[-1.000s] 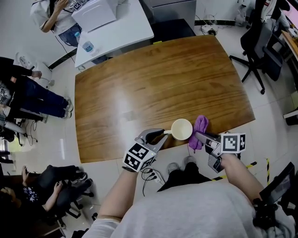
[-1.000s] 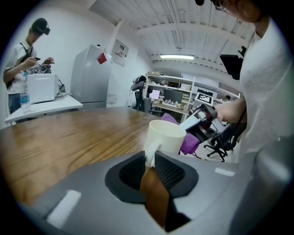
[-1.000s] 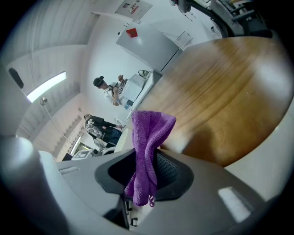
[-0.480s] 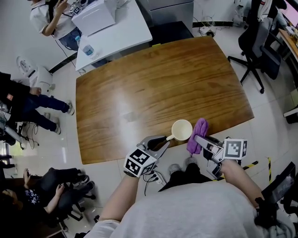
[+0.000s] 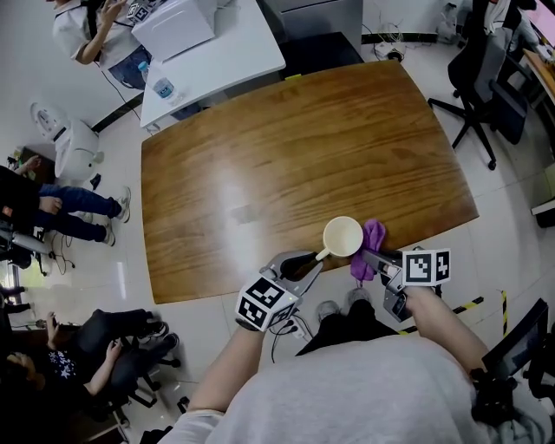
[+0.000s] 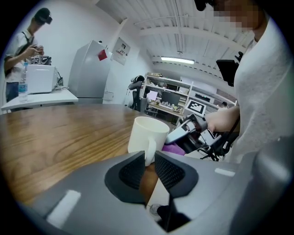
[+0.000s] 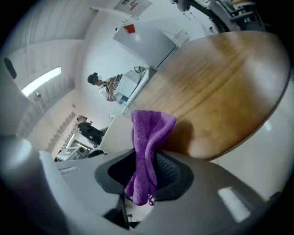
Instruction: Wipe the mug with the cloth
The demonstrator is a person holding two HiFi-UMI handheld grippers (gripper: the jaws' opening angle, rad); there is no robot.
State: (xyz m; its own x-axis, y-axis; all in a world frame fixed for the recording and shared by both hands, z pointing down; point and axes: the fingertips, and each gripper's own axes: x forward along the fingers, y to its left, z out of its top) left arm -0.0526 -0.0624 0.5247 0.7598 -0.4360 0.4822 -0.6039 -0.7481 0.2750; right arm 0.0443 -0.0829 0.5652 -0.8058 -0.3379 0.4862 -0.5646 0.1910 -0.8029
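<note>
A cream mug (image 5: 343, 236) is at the near edge of the wooden table (image 5: 286, 147). My left gripper (image 5: 309, 260) is shut on its handle (image 6: 149, 153), which sits between the two pads. The mug body (image 6: 148, 133) stands upright just past the jaws; its base is hidden. Just right of the mug, a purple cloth (image 5: 373, 238) hangs from my right gripper (image 5: 371, 257), which is shut on it. In the right gripper view the cloth (image 7: 148, 137) sticks up folded from between the pads of that gripper (image 7: 144, 172). The cloth (image 6: 172, 148) almost touches the mug's right side.
A white side table (image 5: 208, 48) with a water bottle (image 5: 164, 88) stands beyond the far left corner, with a person (image 5: 82, 26) beside it. Office chairs (image 5: 486, 78) stand at the right. More people (image 5: 52, 208) are on the left.
The mug and the cloth have drawn a little closer together at the table's near edge. Both grips are unchanged. The people on the left have moved away.
</note>
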